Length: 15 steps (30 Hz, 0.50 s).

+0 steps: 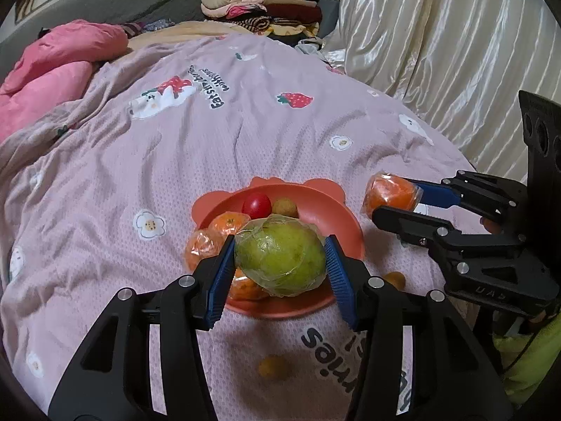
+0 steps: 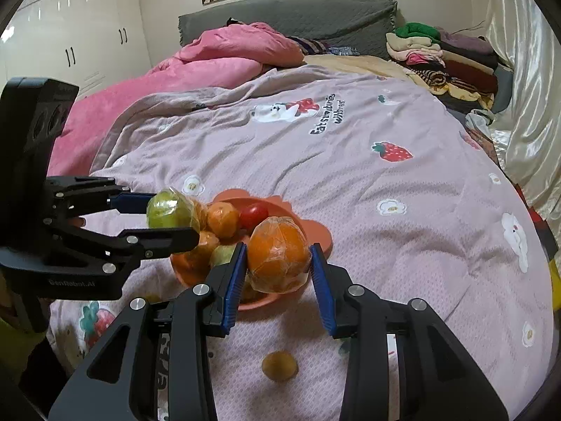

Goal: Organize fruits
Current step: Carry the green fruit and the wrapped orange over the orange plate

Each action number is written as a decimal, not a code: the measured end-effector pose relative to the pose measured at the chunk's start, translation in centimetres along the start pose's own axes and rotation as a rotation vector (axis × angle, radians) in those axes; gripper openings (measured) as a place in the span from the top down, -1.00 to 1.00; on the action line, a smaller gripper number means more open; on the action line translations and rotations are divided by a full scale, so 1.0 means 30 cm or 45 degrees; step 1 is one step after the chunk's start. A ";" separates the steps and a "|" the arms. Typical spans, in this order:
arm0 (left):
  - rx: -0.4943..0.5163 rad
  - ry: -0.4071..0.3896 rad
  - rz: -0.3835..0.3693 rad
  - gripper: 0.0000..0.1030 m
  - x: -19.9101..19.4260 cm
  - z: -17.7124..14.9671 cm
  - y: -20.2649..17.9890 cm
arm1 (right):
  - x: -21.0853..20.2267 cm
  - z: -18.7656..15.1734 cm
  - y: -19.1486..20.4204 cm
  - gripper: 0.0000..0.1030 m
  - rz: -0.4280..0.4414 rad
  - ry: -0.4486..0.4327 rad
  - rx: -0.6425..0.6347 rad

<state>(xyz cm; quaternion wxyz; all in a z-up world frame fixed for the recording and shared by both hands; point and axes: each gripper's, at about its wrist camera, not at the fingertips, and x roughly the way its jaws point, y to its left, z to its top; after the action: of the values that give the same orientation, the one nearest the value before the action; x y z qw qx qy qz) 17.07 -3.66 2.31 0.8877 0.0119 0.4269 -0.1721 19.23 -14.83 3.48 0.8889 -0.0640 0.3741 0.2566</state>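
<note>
Left claw (image 1: 280,263) clamped on a plastic-wrapped green fruit (image 1: 279,258), held above the near rim of the orange bowl (image 1: 322,210). Right claw (image 2: 278,270) clamped on a plastic-wrapped orange (image 2: 278,254), held at the bowl's right side. The bowl rests on a pink bedspread (image 1: 210,140) and contains a red tomato (image 1: 256,204), wrapped oranges (image 1: 229,222) and a small yellow-brown fruit (image 1: 284,207). Another small yellow fruit (image 2: 279,365) lies on the bedspread near the claws, apart from the bowl. Bedspread print partly legible: "Eat strawberries with…", beside a strawberry motif (image 2: 392,152). Left claw body, seen from the right wrist, lettered "GenRobot.AI". Folded clothes (image 2: 441,59) are stacked at the bed's far corner.
</note>
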 end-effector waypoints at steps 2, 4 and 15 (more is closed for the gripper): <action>-0.002 0.001 -0.001 0.18 0.003 0.001 0.001 | 0.008 0.005 -0.005 0.32 -0.007 0.002 -0.002; -0.003 0.005 0.001 0.18 0.011 0.002 0.006 | 0.019 0.010 -0.007 0.32 -0.006 0.006 -0.004; -0.014 0.020 -0.001 0.18 0.046 -0.002 0.033 | 0.108 0.025 -0.001 0.32 0.011 0.064 -0.036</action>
<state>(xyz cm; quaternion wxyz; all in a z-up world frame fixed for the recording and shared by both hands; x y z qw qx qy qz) 18.14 -3.11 1.09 0.8843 0.0080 0.4348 -0.1700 21.63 -13.32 1.76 0.8771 -0.0813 0.3930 0.2640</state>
